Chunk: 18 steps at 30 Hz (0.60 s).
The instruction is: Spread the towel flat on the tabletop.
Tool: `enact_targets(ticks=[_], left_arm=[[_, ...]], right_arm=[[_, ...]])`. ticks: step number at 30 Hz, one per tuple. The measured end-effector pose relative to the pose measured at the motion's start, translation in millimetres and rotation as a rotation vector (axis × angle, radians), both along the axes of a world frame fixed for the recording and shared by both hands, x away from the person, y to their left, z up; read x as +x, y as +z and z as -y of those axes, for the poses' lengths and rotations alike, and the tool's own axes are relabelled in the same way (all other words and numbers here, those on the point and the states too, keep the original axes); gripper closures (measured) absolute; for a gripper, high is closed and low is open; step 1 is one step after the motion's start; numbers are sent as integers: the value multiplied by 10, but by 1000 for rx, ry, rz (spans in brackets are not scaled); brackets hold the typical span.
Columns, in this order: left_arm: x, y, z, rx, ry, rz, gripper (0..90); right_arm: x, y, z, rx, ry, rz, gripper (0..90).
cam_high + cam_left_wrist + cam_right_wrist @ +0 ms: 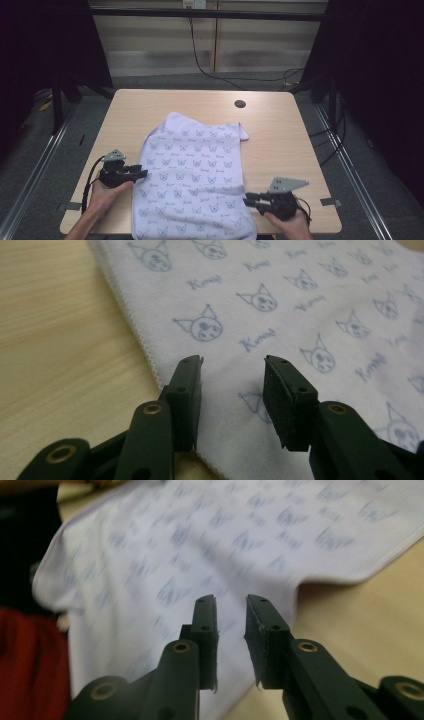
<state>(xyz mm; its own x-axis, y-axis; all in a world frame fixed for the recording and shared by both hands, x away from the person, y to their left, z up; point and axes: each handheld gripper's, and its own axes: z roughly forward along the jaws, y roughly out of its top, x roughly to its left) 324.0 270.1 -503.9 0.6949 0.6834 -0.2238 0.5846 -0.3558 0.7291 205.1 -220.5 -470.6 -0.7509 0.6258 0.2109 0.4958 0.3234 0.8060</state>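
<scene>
Presently: printed cloth [192, 175] flat on bench [280, 135], between both claws, near end draping off bench edge. Left claw [142, 172] jaws apart, empty, poised over cloth's side hem. Right claw [248, 199] jaws apart, empty, at opposite side edge. Judged light, limp, prone to wrinkling; best pinched at hem or corner.

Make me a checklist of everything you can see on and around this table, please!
Surface: light wooden table with a round hole near the far edge.
Job's things: white cloth with blue cat-face print, spread flat, its near edge hanging over the table's front.
Clutter: nothing seen.
Grippers: left gripper at the cloth's left edge, jaws apart; right gripper at its right edge, jaws apart, gripping nothing.
Cables: black cable hanging down the far wall.
Surroundings: grey floor, dark curtains at both sides.
</scene>
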Motion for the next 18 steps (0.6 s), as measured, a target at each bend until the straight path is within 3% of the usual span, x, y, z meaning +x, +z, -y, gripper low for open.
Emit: enact_targets(ticks=[3,4,5,7,9,11,13,14,16,18], left_arm=[[-22,-18,16,-29,-16,-6,596],[-26,-20,41,-34,-40,-12,597],[-38,-19,72,-28,-58,-6,598],[-64,-27,132,-61,-88,-33,601],[-98,-22,183,-42,-100,-18,601],[-121,-9,221,-22,-106,-8,598],[-124,-9,220,-23,-105,-10,590],[-119,-8,204,-20,-105,-6,591],[-111,-7,187,-16,-86,-3,588],[-104,-9,177,-28,-84,-13,580]], right_arm=[[372,-15,-83,-52,-46,27,692],[469,-40,-113,-55,-54,23,684],[623,-90,-173,-89,-69,25,685],[826,-183,-266,-113,-92,7,687],[959,-278,-316,-159,-121,-2,668],[1002,-356,-317,-195,-144,0,647],[999,-360,-309,-186,-147,-1,641],[956,-366,-335,-216,-152,32,681],[923,-347,-363,-230,-127,27,863],[907,-334,-378,-251,-114,40,889]])
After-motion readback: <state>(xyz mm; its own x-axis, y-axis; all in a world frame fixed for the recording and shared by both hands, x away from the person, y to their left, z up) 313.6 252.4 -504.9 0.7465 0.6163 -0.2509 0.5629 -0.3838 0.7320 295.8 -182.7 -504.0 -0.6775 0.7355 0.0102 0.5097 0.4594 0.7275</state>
